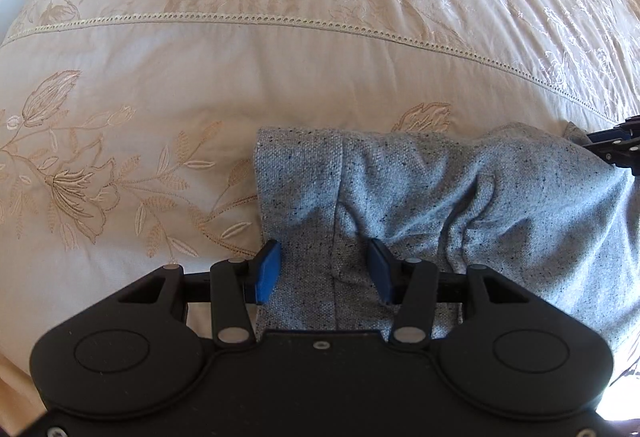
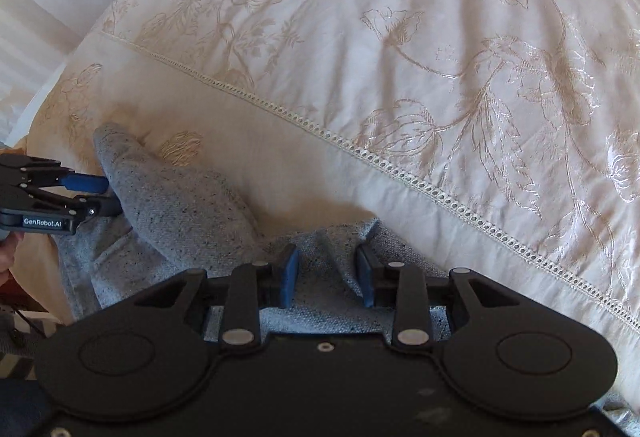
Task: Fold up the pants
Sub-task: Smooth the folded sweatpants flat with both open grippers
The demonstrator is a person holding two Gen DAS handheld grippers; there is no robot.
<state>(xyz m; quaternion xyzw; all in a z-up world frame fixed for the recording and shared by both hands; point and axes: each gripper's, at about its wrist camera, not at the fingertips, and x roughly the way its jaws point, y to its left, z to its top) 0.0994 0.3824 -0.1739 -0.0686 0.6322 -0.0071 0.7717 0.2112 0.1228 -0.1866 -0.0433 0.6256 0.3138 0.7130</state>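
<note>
Cream embroidered bedspread [image 1: 280, 85] carried speckled grey woven pants [image 1: 420, 189]; left hand-held gripper [image 1: 326, 269] and right hand-held gripper [image 2: 327, 275] straddled cloth, fingers apart

Bed w/ cream bedspread [image 1: 280, 69], covering most of both views. Tan embroidered flowers [image 1: 76, 193] & leafy stems stitched across it. Openwork lace strip [image 1: 280, 21] runs side to side in left wrist view, diagonally in right wrist view [image 2: 400, 165]. Fabric beyond strip is shinier, creased in long folds, bigger floral print [image 2: 500, 77]. Pale striped surface [image 2: 36, 17] past bed's upper-left edge; can't tell what it is.
</note>
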